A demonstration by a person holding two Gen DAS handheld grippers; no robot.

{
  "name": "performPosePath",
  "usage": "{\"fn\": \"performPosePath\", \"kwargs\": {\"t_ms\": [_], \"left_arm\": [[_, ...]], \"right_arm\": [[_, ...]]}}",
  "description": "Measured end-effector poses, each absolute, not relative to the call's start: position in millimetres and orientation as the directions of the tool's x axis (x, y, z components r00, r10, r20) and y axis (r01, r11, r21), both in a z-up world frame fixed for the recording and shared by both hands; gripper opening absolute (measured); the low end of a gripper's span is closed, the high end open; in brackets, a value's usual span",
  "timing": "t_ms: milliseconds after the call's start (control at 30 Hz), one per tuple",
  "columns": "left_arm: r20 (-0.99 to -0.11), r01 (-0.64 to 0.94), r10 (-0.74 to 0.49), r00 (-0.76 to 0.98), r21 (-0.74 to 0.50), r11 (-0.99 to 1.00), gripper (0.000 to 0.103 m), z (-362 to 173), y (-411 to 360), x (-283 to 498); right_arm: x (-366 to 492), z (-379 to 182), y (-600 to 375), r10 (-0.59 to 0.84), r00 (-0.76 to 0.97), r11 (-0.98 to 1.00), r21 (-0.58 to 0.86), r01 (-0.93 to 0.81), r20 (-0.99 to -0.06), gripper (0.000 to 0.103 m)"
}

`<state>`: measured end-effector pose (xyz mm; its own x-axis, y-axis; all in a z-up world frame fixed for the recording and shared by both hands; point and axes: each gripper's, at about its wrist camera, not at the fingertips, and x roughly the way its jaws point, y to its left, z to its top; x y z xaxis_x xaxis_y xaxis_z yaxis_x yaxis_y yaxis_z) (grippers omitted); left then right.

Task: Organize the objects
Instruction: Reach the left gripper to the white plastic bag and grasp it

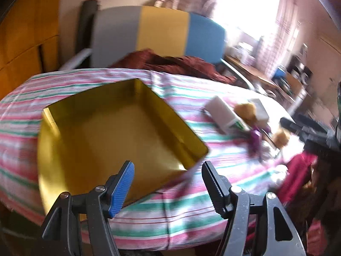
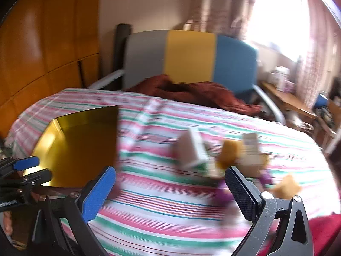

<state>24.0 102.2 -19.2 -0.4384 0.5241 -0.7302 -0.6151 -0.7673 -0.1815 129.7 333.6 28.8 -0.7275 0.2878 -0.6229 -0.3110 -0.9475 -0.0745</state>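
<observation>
An open gold tin box (image 1: 119,136) lies empty on the striped bedsheet (image 1: 191,204); it also shows in the right wrist view (image 2: 81,147). My left gripper (image 1: 168,183) is open and empty just before the box's near corner. A cluster of small objects lies to the right: a white carton (image 1: 221,111), brown plush toys (image 1: 247,108) and a purple item (image 1: 255,138). In the right wrist view my right gripper (image 2: 170,189) is open and empty, close before the white carton (image 2: 191,149), a plush toy (image 2: 230,153) and the purple item (image 2: 223,194).
A dark red cloth (image 1: 170,61) lies at the bed's far side before a grey, yellow and blue headboard (image 1: 162,29). A wooden wardrobe (image 2: 42,42) stands left. A cluttered desk (image 1: 266,72) stands far right. A red bag (image 1: 298,175) sits by the bed's right edge.
</observation>
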Motion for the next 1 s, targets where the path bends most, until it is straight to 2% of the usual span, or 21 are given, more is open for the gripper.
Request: {"fn": "performPosePath", "kwargs": {"t_ms": [167, 400, 600, 767, 1000], "left_arm": [[-0.776, -0.765, 0.572, -0.264, -0.193, -0.615, 0.074, -27, 163, 39], [-0.795, -0.912, 0.605, -0.04, -0.218, -0.347, 0.073, -36, 254, 83], [-0.806, -0.951, 0.583, 0.101, -0.25, -0.18, 0.071, -52, 315, 117], [-0.834, -0.958, 0.533, 0.141, -0.25, -0.138, 0.07, -74, 346, 133], [-0.858, -0.953, 0.483, 0.177, -0.271, -0.133, 0.058, -99, 364, 141]], "right_arm": [[180, 50, 403, 0.445, -0.643, -0.864, -0.112, -0.49, -0.623, 0.103], [228, 58, 456, 0.555, -0.558, -0.77, -0.126, -0.626, -0.617, 0.103], [249, 50, 479, 0.542, -0.515, -0.758, -0.122, -0.641, -0.664, 0.103], [254, 38, 494, 0.524, -0.473, -0.759, -0.136, -0.637, -0.708, 0.103], [236, 23, 531, 0.458, -0.451, -0.778, -0.1, -0.62, -0.766, 0.103]]}}
